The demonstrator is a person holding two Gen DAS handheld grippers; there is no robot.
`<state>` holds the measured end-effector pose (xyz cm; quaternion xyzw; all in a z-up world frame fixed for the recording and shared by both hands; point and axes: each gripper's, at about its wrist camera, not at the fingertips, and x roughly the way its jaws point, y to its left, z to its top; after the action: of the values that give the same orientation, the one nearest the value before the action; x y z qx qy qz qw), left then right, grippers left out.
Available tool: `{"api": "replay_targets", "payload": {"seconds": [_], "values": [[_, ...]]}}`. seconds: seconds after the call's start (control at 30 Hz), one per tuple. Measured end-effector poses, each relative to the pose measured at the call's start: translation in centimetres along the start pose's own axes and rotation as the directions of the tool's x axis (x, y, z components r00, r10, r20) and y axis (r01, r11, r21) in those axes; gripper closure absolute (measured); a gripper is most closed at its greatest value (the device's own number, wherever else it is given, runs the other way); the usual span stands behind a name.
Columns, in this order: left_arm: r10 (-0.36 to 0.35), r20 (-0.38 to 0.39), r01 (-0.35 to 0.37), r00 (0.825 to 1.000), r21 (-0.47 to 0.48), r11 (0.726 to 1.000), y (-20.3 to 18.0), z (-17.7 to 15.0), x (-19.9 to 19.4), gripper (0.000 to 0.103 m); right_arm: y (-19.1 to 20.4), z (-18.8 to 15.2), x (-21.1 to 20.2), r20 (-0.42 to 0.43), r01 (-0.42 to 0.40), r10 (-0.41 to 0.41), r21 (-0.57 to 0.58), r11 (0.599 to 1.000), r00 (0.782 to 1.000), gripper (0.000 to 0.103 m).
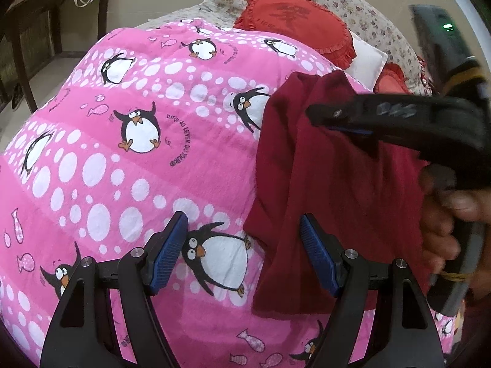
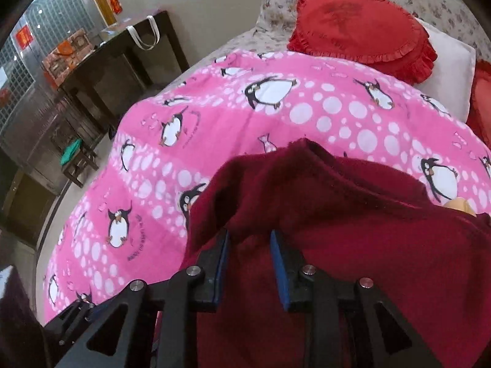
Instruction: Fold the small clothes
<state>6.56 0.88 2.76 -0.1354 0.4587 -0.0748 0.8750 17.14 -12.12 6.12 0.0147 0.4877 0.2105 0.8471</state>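
A dark red garment (image 1: 331,190) hangs and drapes over the pink penguin blanket (image 1: 122,159) on the bed. My left gripper (image 1: 244,230) is open and empty, just above the blanket, with the garment's lower left edge by its right finger. My right gripper (image 1: 319,122) comes in from the right in the left wrist view, and its jaws look closed on the garment's upper part. In the right wrist view the garment (image 2: 353,214) lies over the fingertips of my right gripper (image 2: 250,236), with a gap showing between the blue pads lower down.
A red heart-shaped frilled cushion (image 2: 359,24) and a white pillow (image 2: 451,70) lie at the head of the bed on a floral sheet (image 1: 362,3). A dark wooden table (image 2: 122,61) with a white-handled bag stands left of the bed, over a tiled floor.
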Motion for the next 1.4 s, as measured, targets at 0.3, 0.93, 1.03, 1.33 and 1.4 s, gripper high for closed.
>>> {"api": "replay_targets", "payload": {"seconds": [0.3, 0.93, 1.03, 1.33, 1.4], "values": [[-0.081, 0.039, 0.083, 0.996, -0.061, 0.995, 1.5, 0.6, -1.0, 0.027, 0.2, -1.2, -3.9, 0.041, -0.026, 0.027, -0.016, 1.000, 0.999, 0.040], [-0.170, -0.023, 0.171, 0.985, 0.040, 0.984, 0.8, 1.6, 0.2, 0.026, 3.7, 2.0, 3.0, -0.047, 0.265, -0.275, -0.154, 0.952, 0.960, 0.064], [-0.216, -0.030, 0.218, 0.976, 0.070, 0.974, 0.1, 2.4, 0.6, 0.024, 1.7, 1.9, 0.5, -0.056, 0.131, -0.136, -0.081, 0.988, 0.989, 0.083], [-0.303, -0.094, 0.309, 0.948, 0.062, 0.949, -2.7, 2.1, 3.2, 0.027, -0.2, 1.3, -1.3, -0.044, 0.016, -0.015, 0.006, 1.000, 0.999, 0.085], [-0.309, -0.084, 0.313, 0.947, 0.040, 0.949, -2.7, 1.7, 3.4, 0.036, 0.1, 1.5, -1.0, -0.053, 0.035, -0.036, -0.007, 0.999, 0.998, 0.083]]}}
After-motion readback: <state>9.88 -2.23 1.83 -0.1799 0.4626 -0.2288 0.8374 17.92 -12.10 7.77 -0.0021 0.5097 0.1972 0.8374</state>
